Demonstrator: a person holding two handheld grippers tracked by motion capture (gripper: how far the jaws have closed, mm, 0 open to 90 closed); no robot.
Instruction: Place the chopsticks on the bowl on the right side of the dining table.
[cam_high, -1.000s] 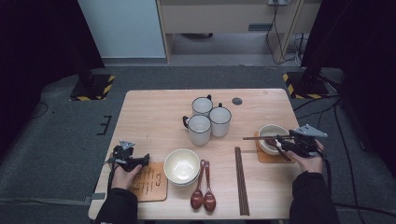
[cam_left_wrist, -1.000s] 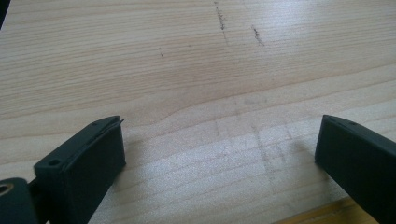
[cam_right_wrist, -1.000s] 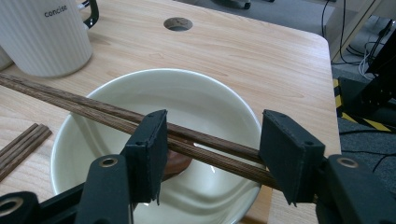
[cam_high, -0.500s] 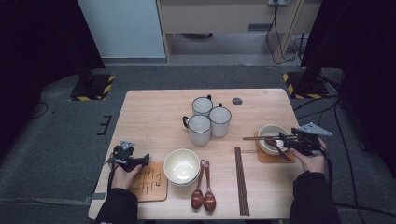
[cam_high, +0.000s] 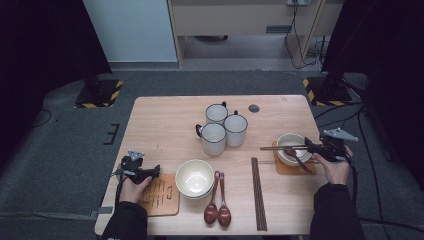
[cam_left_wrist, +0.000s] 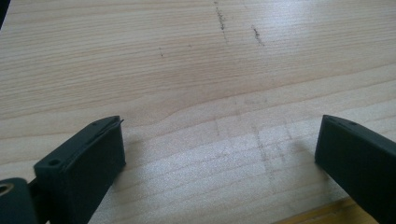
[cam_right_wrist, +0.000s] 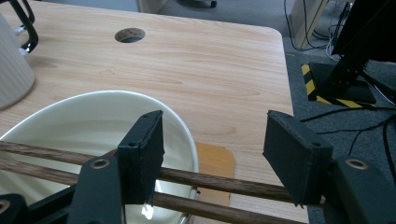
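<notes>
A pair of dark wooden chopsticks (cam_high: 279, 148) (cam_right_wrist: 224, 184) lies across the rim of a white bowl (cam_high: 281, 140) (cam_right_wrist: 93, 116) on an orange coaster (cam_high: 285, 168) (cam_right_wrist: 215, 161) at the table's right. A brown spoon (cam_high: 299, 160) leans in that bowl. My right gripper (cam_high: 308, 145) (cam_right_wrist: 212, 126) is at the chopsticks' right ends. Its jaws have just been opening and stand open, and the sticks cross the gap without being pinched. My left gripper (cam_high: 157, 170) (cam_left_wrist: 222, 123) rests open on bare wood at the front left, nothing between its jaws.
Three white mugs (cam_high: 222, 127) stand mid-table. A second white bowl (cam_high: 194, 177), two brown spoons (cam_high: 217, 210) and another chopstick pair (cam_high: 258, 192) lie along the front. A printed coaster (cam_high: 160, 196) sits by my left hand. A cable hole (cam_high: 254, 108) (cam_right_wrist: 129, 34) marks the far side.
The right hand has shifted slightly away from me, and the chopsticks stay across the bowl. The left hand has kept still.
</notes>
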